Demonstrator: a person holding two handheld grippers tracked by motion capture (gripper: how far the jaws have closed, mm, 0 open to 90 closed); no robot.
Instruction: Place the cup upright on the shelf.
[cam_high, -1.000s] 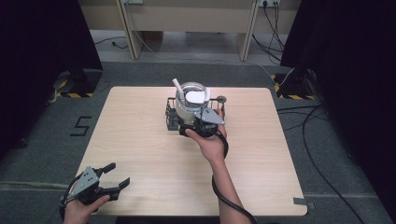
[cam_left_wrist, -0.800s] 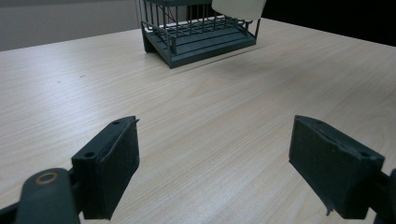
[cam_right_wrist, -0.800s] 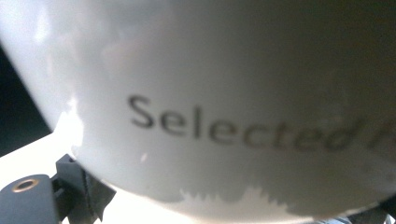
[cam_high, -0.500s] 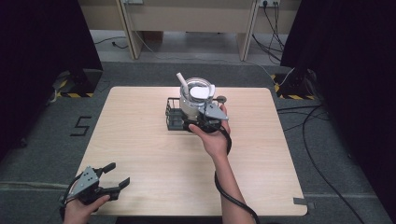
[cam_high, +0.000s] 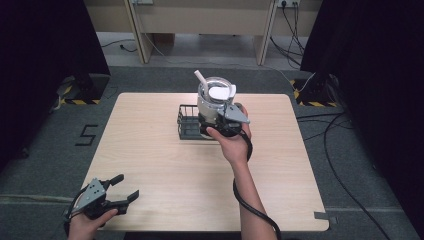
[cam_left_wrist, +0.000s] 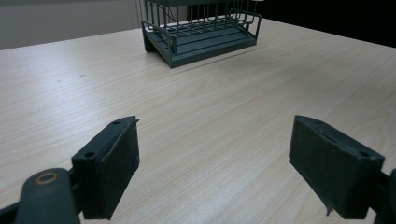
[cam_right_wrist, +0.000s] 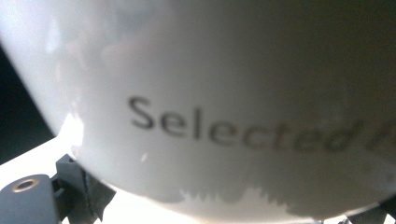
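A white cup (cam_high: 216, 98) with a clear domed lid and a white straw (cam_high: 199, 78) is held above the right end of a dark wire basket (cam_high: 190, 122) standing toward the far side of the wooden table (cam_high: 165, 170); the basket's floor looks bare. The right gripper (cam_high: 220, 120) clamps the cup's lower body (printed "Selected" (cam_right_wrist: 196, 128) on the wall, seen close in the right gripper view). Near the table's front left corner, the left gripper (cam_high: 122, 192) is spread wide over bare wood, holding nothing.
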